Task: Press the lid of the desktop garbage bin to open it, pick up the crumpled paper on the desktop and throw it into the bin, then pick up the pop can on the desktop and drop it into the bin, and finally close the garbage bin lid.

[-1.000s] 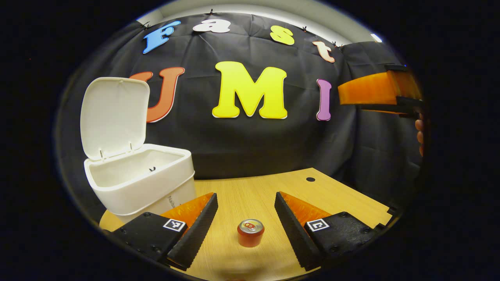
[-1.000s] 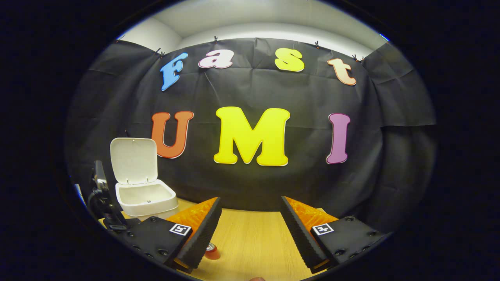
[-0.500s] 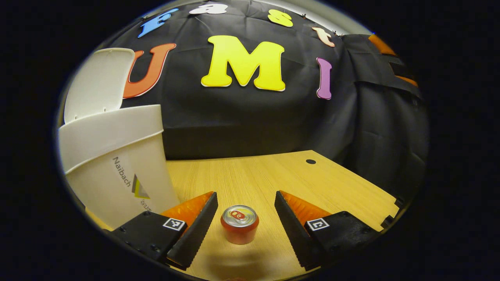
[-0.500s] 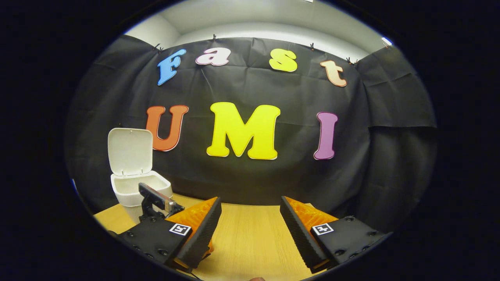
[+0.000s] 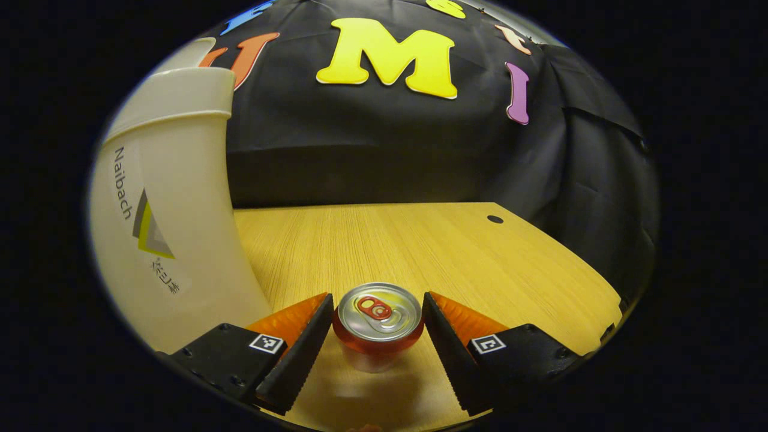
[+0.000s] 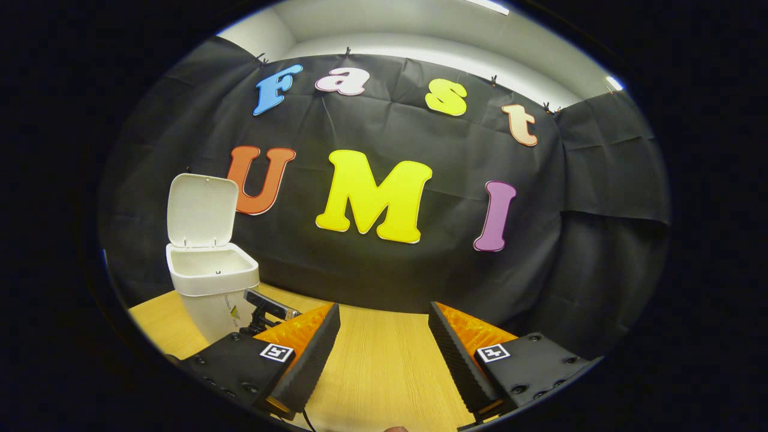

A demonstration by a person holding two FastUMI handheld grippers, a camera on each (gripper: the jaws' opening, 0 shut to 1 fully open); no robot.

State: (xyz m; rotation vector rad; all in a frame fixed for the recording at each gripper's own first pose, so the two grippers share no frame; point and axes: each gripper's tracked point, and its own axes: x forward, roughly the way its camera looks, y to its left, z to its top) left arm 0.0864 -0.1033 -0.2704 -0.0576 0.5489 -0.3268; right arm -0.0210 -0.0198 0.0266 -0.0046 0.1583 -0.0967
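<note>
In the left gripper view, the white garbage bin (image 5: 174, 198) is standing at the far left, its wall rising just left of the pop can (image 5: 378, 324) and its rim tilting out toward the top edge. The pop can is standing upright on the wooden desktop (image 5: 432, 246), its long axis vertical and its top with the pull tab facing up toward the camera. The left gripper (image 5: 377, 336) is straddling the can: one finger is sitting just left of it and the other just right, both close to the can's sides, with the jaws spread wide and not pressing on it. To the right of the can, the desktop is running back to the black cloth wall, with a small dark hole (image 5: 495, 219) near its far right corner.

In the right gripper view, the garbage bin (image 6: 210, 282) is sitting at the left with its lid (image 6: 201, 210) standing upright, hinged at the back. Right of the bin, the right gripper (image 6: 384, 354) is hanging over the desktop (image 6: 384, 372) with its jaws released and nothing between them.
</note>
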